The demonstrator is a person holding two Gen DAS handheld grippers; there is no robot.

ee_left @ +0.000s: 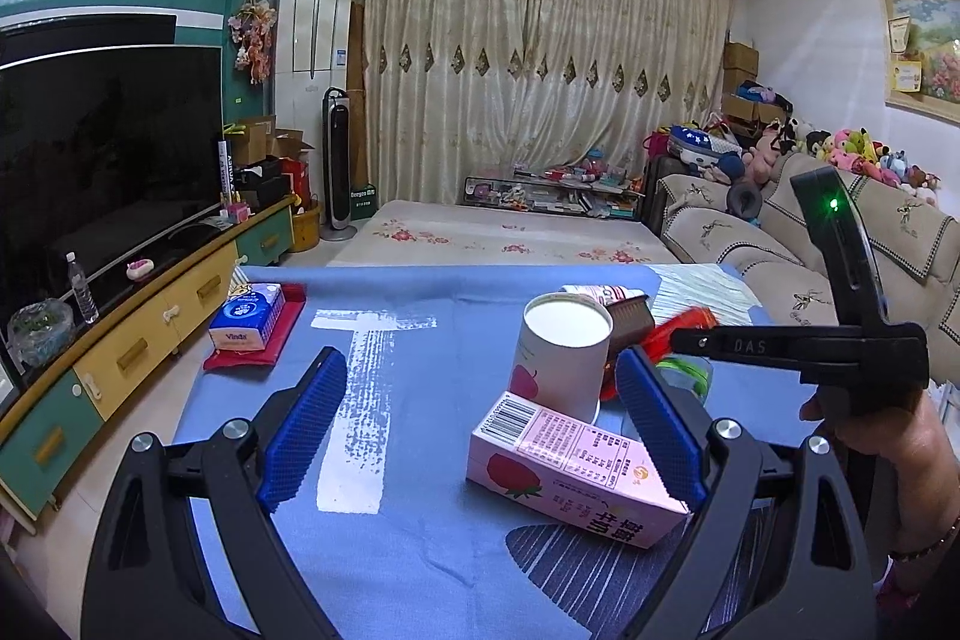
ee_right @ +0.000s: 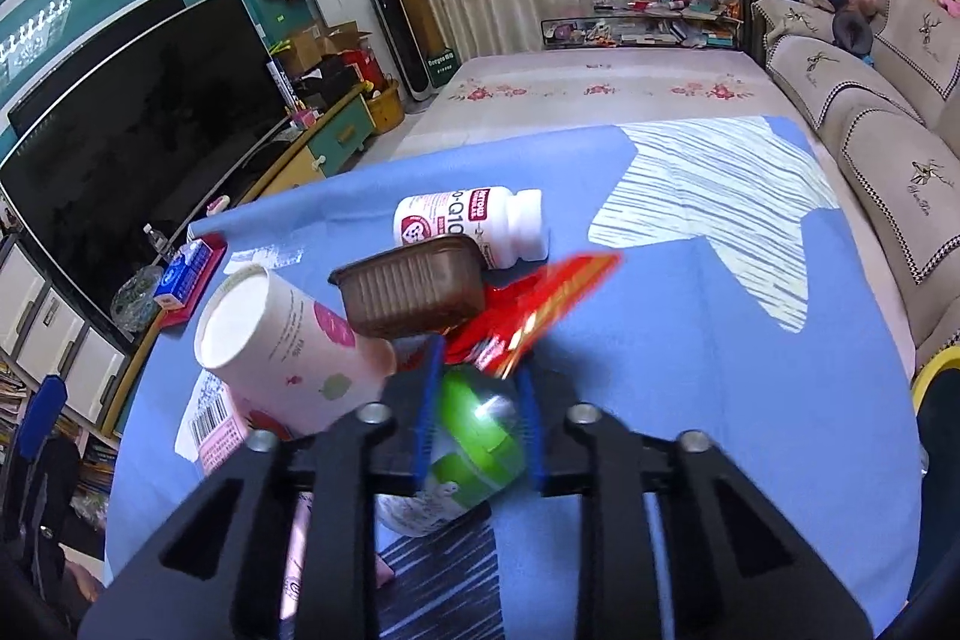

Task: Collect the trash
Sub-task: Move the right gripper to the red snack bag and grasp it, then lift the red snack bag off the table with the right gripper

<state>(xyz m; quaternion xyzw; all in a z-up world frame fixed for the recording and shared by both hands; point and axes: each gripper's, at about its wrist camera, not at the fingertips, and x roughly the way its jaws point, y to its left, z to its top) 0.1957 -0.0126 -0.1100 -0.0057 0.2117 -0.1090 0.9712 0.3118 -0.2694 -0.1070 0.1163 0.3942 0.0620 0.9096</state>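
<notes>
On the blue worktop (ee_left: pixel 390 550), right hand-held gripper (ee_right: pixel 477 424) is pinching a green-capped bottle (ee_right: pixel 474 436) near the cup (ee_right: pixel 288 346); left hand-held gripper (ee_left: pixel 480 436) is hovering spread over the carton (ee_left: pixel 570 466).

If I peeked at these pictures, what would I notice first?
Probably the right gripper pinching a green-lidded bottle in a trash pile on the blue tablecloth. Beside it lie a tipped paper cup, a brown tray and a red wrapper.
</notes>
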